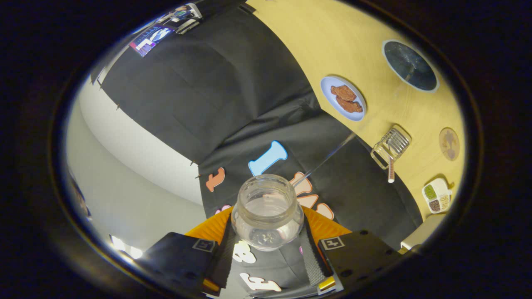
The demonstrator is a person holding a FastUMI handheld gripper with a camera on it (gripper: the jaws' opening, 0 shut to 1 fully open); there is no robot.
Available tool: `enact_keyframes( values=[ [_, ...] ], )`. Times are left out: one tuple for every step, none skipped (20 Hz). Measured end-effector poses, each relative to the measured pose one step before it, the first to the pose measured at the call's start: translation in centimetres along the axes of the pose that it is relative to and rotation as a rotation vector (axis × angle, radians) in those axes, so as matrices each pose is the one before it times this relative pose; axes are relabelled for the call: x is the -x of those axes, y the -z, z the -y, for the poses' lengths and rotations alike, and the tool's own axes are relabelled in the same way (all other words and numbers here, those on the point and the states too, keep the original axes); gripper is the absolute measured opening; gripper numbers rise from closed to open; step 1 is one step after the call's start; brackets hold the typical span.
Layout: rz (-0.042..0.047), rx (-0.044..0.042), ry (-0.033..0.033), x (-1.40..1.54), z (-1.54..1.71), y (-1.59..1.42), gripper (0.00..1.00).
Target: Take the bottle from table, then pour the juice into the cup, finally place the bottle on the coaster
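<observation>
gripper fingers clamp a clear bottle between them, one on each side, its open mouth tipped toward the booth wall. beyond, the wooden table carries a ribbed glass cup, a round coaster just beside it, and a plate.

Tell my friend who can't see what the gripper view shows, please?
The gripper holds a clear bottle between both fingers, tipped so its open mouth faces a black cloth wall. Beyond it, on a yellow table, sit a plate of food, a cup, a coaster and a snack tray.
</observation>
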State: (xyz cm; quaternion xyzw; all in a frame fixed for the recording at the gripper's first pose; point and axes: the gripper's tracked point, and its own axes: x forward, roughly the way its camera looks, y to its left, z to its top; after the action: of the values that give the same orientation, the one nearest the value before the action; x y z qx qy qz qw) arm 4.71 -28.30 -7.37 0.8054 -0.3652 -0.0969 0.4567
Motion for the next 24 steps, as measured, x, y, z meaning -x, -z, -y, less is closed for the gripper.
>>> enact_keyframes(
  values=[
    [-0.00521, 0.01416, 0.01452, -0.092, 0.352, 0.110, 0.76],
    [-0.00689, 0.02521, 0.01693, -0.045, 0.497, 0.243, 0.76],
    [-0.01244, 0.03603, 0.02373, -0.066, 0.466, 0.206, 0.76],
    [-0.01452, 0.04561, 0.02238, 0.062, 0.438, 0.372, 0.76],
    [-0.01907, 0.06016, 0.02249, -0.020, 0.356, 0.270, 0.76],
    [-0.01845, 0.07441, 0.03140, 0.012, 0.544, 0.243, 0.76],
    [-0.02458, 0.08305, 0.02882, 0.076, 0.480, 0.385, 0.76],
    [-0.02642, 0.08413, 0.01892, 0.066, 0.251, 0.269, 0.76],
    [-0.02421, 0.08329, 0.01876, 0.136, 0.054, 0.136, 0.76],
    [-0.01756, 0.08033, 0.01538, 0.048, 0.221, 0.018, 0.76],
    [-0.01594, 0.07626, 0.01006, 0.219, 0.009, -0.015, 0.76],
    [-0.01681, 0.07599, 0.01029, 0.203, 0.136, 0.050, 0.76],
    [-0.02092, 0.07824, 0.01535, 0.108, 0.256, 0.160, 0.76],
    [-0.02286, 0.07838, 0.01717, -0.011, 0.389, 0.312, 0.76],
    [-0.02203, 0.07320, 0.01198, 0.036, 0.283, 0.460, 0.76],
    [-0.01802, 0.06387, 0.00860, -0.046, 0.232, 0.194, 0.76],
    [-0.01470, 0.05861, 0.01165, -0.058, 0.117, 0.124, 0.76],
    [-0.01251, 0.05256, 0.00906, -0.001, 0.275, 0.133, 0.76],
    [-0.01154, 0.05433, 0.01239, -0.157, 0.305, 0.381, 0.76],
    [-0.01076, 0.06025, 0.01912, -0.159, 0.372, 0.292, 0.76],
    [-0.01313, 0.06243, 0.01755, -0.076, 0.351, 0.315, 0.76],
    [-0.01668, 0.06895, 0.01356, -0.218, 0.260, 0.677, 0.76],
    [-0.01889, 0.07646, 0.01689, -0.214, 0.336, 0.796, 0.76],
    [-0.02110, 0.07700, 0.01725, -0.301, 0.333, 0.793, 0.76]
  ],
)
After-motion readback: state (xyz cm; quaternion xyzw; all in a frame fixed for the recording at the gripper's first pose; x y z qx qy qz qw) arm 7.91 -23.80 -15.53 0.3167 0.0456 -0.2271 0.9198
